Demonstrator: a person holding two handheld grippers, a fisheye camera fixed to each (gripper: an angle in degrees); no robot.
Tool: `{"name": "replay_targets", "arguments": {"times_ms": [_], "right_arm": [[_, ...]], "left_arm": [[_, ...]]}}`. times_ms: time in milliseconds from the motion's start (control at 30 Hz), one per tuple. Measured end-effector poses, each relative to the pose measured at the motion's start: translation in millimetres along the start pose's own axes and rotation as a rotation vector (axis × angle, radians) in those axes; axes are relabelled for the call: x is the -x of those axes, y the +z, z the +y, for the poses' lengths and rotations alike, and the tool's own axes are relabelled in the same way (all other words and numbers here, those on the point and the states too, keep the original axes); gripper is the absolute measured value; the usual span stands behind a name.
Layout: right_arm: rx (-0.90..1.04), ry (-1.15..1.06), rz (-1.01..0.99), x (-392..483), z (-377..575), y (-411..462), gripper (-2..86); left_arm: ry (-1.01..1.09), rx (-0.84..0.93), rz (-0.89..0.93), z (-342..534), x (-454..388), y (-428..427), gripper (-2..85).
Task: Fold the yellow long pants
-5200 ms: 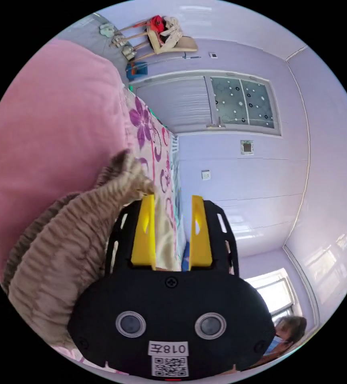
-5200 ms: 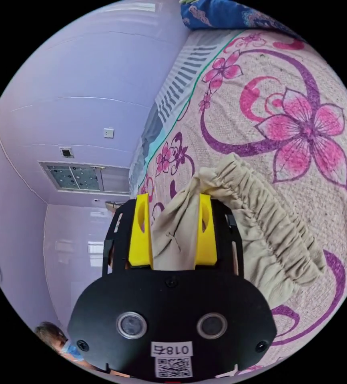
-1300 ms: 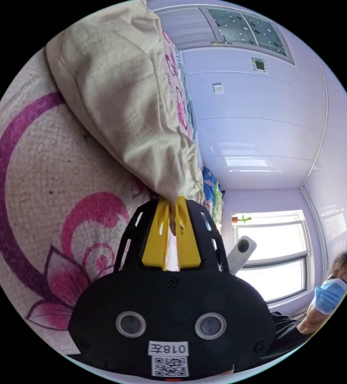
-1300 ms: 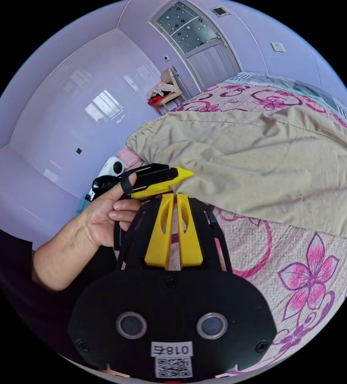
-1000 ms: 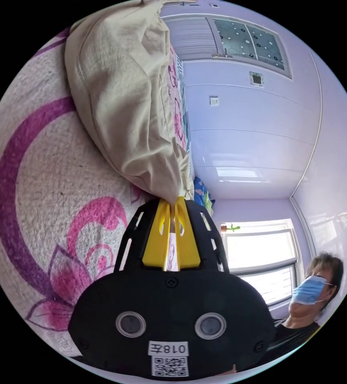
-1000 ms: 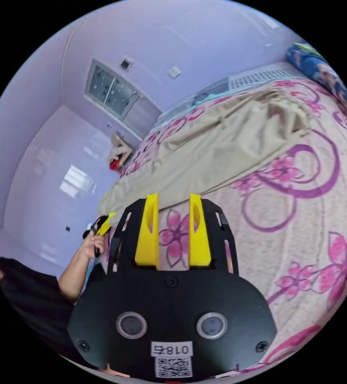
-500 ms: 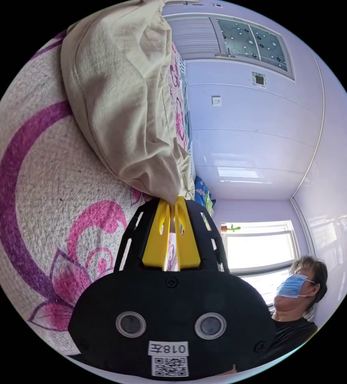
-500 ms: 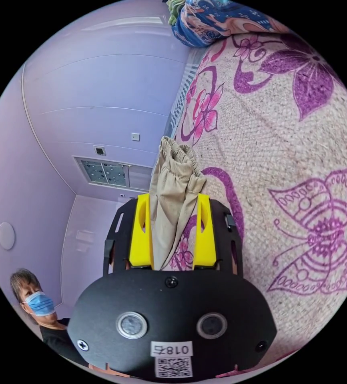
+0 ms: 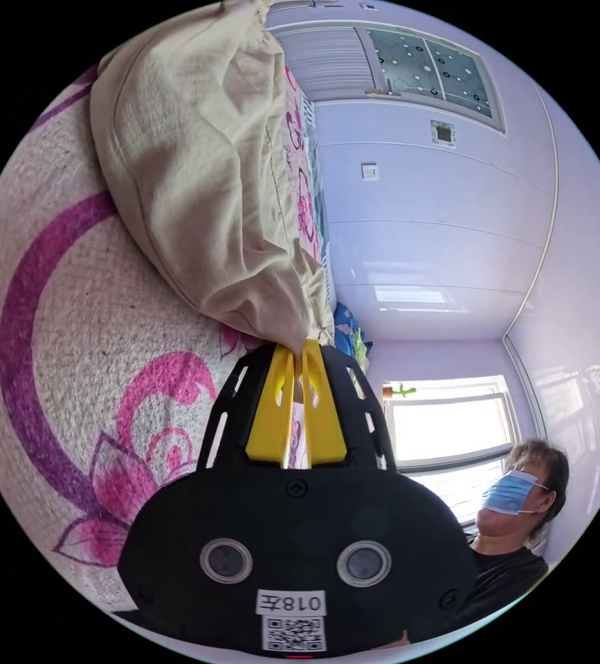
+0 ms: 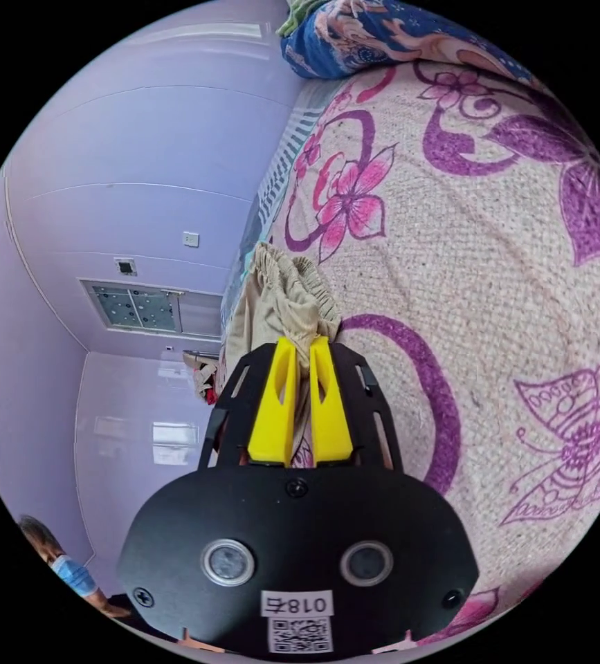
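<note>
The pale yellow-beige long pants point(image 9: 203, 187) lie across a flowered bed cover point(image 9: 57, 360). In the left gripper view my left gripper point(image 9: 298, 346) is shut on an edge of the pants, and the cloth runs away from the yellow jaws toward the view's top. In the right gripper view the gathered elastic waistband of the pants point(image 10: 287, 290) bunches just beyond my right gripper point(image 10: 298, 346), whose yellow jaws are shut on the cloth beside it.
A blue patterned quilt point(image 10: 383, 34) is piled at the edge of the bed cover point(image 10: 493, 290). Lilac walls, a window point(image 9: 452, 429) and a glazed door point(image 9: 424, 62) surround the bed. A person in a face mask point(image 9: 514, 498) stands beside it.
My right gripper, open around the waistband half a second ago, has shut on it. A second ago it was open and away from the pants. The left gripper has kept its grip.
</note>
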State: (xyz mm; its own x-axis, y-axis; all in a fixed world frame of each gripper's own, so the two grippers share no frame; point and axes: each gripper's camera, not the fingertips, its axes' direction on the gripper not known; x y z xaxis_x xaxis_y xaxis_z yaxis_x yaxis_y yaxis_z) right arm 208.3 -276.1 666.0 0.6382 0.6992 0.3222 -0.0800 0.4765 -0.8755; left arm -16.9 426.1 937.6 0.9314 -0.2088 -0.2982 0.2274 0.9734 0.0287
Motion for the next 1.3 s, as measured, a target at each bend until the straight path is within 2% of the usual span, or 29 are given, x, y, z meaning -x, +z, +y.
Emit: {"name": "replay_targets", "arguments": {"times_ms": [233,300,400,533,667,733,833,867,933,1000,1067,1200,1233,1300], "right_arm": [[-0.047,-0.160,-0.026,62.7,46.8,-84.5,2.2],[-0.046,-0.193,-0.043,69.6,76.9,-122.3,2.2],[-0.053,-0.219,-0.023,60.4,150.6,-186.2,2.1],[-0.036,-0.075,0.094,-11.3,241.3,-222.4,2.1],[-0.086,-0.023,0.030,-51.2,277.6,-225.7,2.2],[-0.096,-0.066,0.046,-46.1,285.6,-225.4,2.2],[-0.095,-0.105,0.089,-54.3,295.2,-220.0,2.3],[-0.095,-0.108,0.104,-62.7,298.4,-216.1,2.3],[-0.090,-0.114,0.103,-76.3,301.8,-209.4,2.4],[-0.098,-0.123,0.098,-89.0,304.9,-203.8,2.5],[-0.104,-0.155,0.113,-101.3,308.3,-194.1,2.6],[-0.123,-0.187,0.137,-119.1,315.6,-180.1,2.6],[-0.133,-0.186,0.128,-126.6,318.5,-177.0,2.6],[-0.139,-0.184,0.111,-138.2,321.9,-172.0,2.6]], "left_arm": [[0.086,0.079,0.066,0.1,-51.4,-29.0,-0.9],[0.106,0.151,0.072,15.1,-70.5,-49.3,-0.9],[0.085,0.250,0.028,48.9,-69.9,-75.3,-0.9],[-0.087,0.291,-0.066,86.2,-20.0,-81.3,-0.5],[-0.113,0.228,-0.124,100.8,-16.9,-95.0,3.7],[-0.051,0.196,-0.209,107.7,-44.0,-117.8,6.3],[0.155,0.039,-0.425,126.5,-116.6,-150.8,6.1],[0.281,0.012,-0.476,130.0,-153.7,-139.7,4.8],[0.442,0.105,-0.430,124.2,-200.7,-87.5,2.3],[0.600,0.298,-0.320,117.4,-247.2,23.3,0.0],[0.700,0.360,-0.343,120.3,-268.8,111.9,-0.6],[0.779,0.363,-0.436,130.6,-278.2,282.3,-0.9],[0.791,0.374,-0.467,132.5,-276.9,303.2,-0.9],[0.787,0.401,-0.633,133.5,-263.3,363.2,-0.9]]}}
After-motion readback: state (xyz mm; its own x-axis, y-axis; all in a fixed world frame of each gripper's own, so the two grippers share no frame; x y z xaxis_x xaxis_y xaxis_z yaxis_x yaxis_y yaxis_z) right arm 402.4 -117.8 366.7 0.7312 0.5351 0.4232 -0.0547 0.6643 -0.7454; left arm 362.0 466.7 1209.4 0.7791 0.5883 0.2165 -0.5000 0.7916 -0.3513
